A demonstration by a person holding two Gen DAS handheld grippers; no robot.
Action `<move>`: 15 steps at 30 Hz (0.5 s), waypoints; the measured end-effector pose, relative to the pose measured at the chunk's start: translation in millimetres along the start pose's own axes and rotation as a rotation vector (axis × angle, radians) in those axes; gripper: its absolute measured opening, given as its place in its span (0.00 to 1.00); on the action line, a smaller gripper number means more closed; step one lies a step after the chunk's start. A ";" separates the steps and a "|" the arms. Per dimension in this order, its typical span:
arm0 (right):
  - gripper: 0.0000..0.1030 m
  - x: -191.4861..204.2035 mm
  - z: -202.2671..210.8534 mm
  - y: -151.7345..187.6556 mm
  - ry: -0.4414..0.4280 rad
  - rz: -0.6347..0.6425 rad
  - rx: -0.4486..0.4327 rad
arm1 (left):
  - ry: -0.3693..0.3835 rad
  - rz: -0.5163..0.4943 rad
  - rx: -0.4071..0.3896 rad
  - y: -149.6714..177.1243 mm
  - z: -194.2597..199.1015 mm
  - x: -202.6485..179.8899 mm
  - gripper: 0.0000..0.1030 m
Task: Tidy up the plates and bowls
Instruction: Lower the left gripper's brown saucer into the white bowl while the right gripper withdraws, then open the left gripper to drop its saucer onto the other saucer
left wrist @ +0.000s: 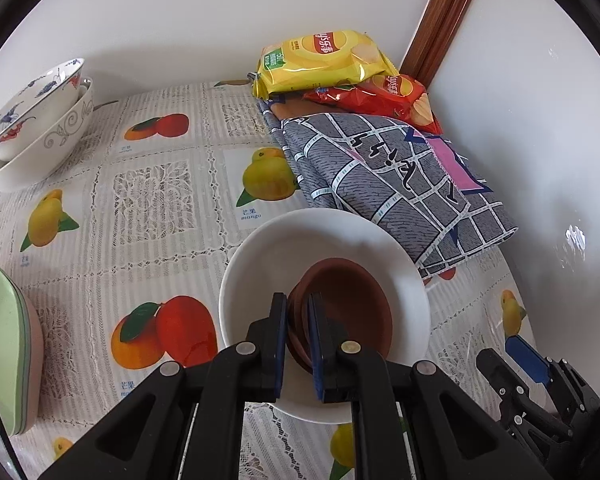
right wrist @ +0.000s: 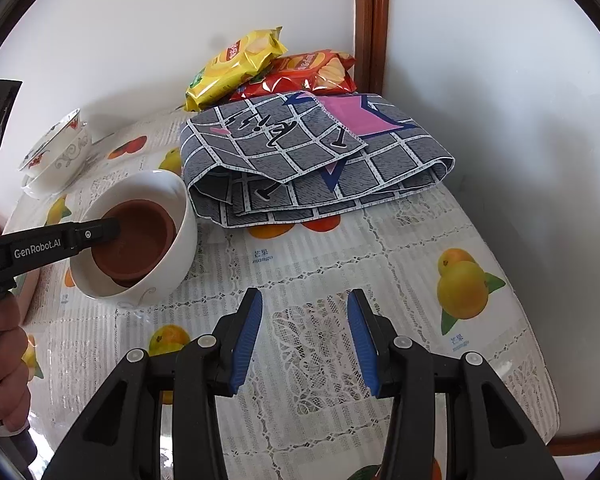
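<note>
Two claws in view: left claw [left wrist: 296,312] clamped on the rim of the brown bowl [left wrist: 348,308], nested inside the white bowl [left wrist: 260,256] on the table [right wrist: 380,280]. Right claw [right wrist: 305,340] part-open, empty, over bare tablecloth.

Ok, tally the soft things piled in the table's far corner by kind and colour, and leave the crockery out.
Shiny yellow crisp bag: 1
Shiny red crisp bag: 1
Folded grey checked cloth: 1
Total: 3

White bowl [left wrist: 252,276] glossy glazed; brown bowl [left wrist: 352,292] matt; tablecloth [right wrist: 320,272] shiny plastic; folded cloth [right wrist: 320,160] woven.
</note>
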State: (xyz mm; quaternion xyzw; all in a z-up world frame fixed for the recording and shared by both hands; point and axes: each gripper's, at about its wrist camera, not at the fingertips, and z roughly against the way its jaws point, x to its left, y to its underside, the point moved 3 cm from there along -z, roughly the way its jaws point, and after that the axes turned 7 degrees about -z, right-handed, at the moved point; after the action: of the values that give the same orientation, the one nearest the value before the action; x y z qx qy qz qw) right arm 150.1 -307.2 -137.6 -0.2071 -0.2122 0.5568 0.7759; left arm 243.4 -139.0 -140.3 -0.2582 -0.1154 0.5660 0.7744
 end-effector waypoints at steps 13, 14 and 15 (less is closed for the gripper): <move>0.43 31.5 8.0 -24.1 -0.094 -0.001 -0.026 | -0.054 0.028 -0.050 -0.8 32.6 25.3 0.27; 0.43 34.3 6.5 -25.9 -0.108 -0.003 -0.023 | -0.055 0.037 -0.041 0.0 30.5 27.9 0.27; 0.43 37.4 4.4 -27.1 -0.113 -0.004 -0.016 | -0.053 0.045 -0.031 0.4 28.0 30.3 0.27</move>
State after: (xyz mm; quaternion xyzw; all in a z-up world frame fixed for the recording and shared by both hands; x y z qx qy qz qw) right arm 179.5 -279.2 -115.2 -0.1809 -0.2605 0.5645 0.7621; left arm 240.0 -103.0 -120.5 -0.2576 -0.1388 0.5880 0.7541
